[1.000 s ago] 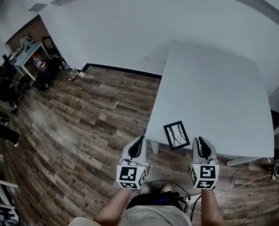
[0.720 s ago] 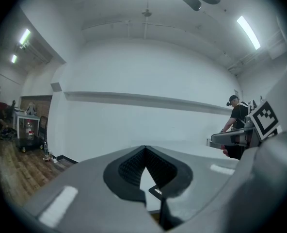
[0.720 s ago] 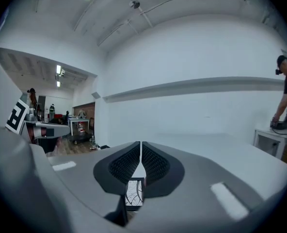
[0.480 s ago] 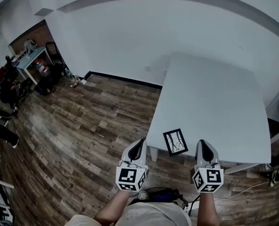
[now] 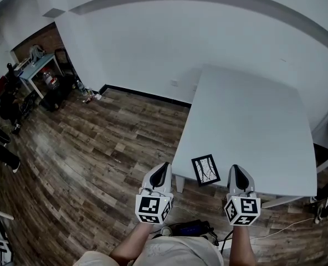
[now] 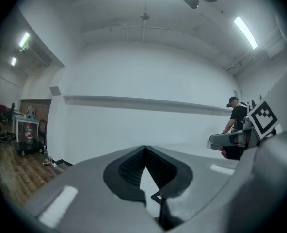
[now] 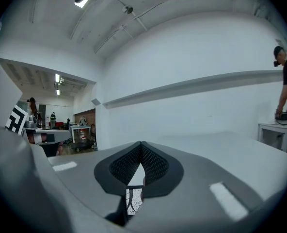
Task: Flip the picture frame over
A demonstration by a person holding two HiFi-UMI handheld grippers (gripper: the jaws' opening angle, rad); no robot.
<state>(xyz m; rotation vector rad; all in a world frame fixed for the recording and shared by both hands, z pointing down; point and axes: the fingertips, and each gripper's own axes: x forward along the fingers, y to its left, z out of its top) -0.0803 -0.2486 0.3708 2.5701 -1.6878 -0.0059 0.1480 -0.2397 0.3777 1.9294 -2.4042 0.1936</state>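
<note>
The left claw (image 5: 163, 169) and right claw (image 5: 235, 172) were each pressed together and empty, flanking the picture frame (image 5: 206, 169) lying flat at the desk's (image 5: 252, 115) near edge.

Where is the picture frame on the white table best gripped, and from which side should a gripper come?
Probably the black border nearest the person. The picture frame lies flat close to the near edge of the table, so a gripper coming level from that side can pinch its thin rim.

White walls (image 5: 153, 43), wood-plank floor (image 5: 97, 143)
</note>
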